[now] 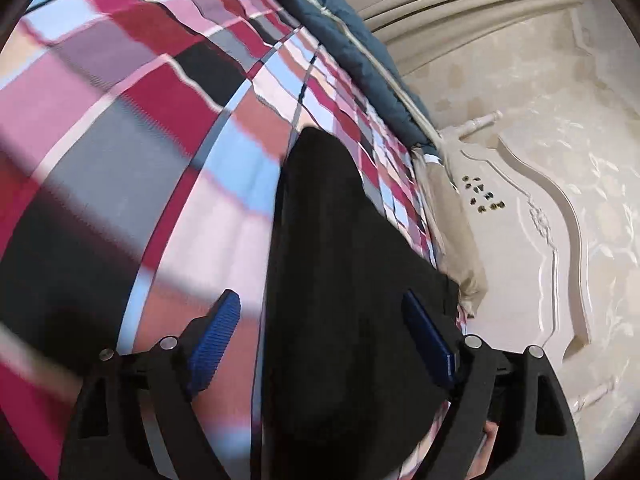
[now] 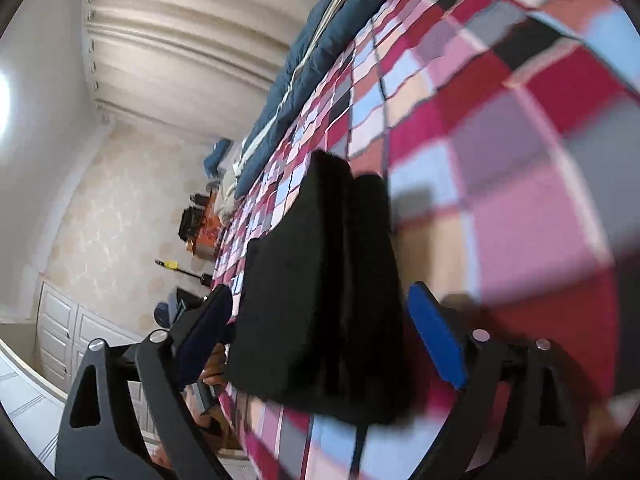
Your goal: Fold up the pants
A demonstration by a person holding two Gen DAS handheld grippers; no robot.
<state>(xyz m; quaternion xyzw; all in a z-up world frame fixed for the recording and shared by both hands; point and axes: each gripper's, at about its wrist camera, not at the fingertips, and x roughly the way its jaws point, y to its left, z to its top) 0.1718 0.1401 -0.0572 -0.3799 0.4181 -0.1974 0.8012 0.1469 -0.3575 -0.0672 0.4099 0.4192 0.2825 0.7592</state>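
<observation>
Black pants (image 1: 344, 288) lie folded lengthwise on a plaid bedspread (image 1: 120, 120). In the left wrist view my left gripper (image 1: 322, 312) is open, its blue pads (image 1: 216, 344) wide apart on either side of the pants and not touching them. In the right wrist view the pants (image 2: 320, 300) show as two stacked black layers on the plaid bedspread (image 2: 520, 160). My right gripper (image 2: 320, 308) is open too, pads (image 2: 436, 340) spread on both sides of the pants. Both views are tilted and blurred.
A blue quilt (image 1: 344, 28) runs along the far edge of the bed. A cream carved headboard (image 1: 532, 248) and a beige pillow (image 1: 456, 236) are at the right. White cabinet doors (image 2: 68, 332) and clutter on the floor (image 2: 192, 220) show beside the bed.
</observation>
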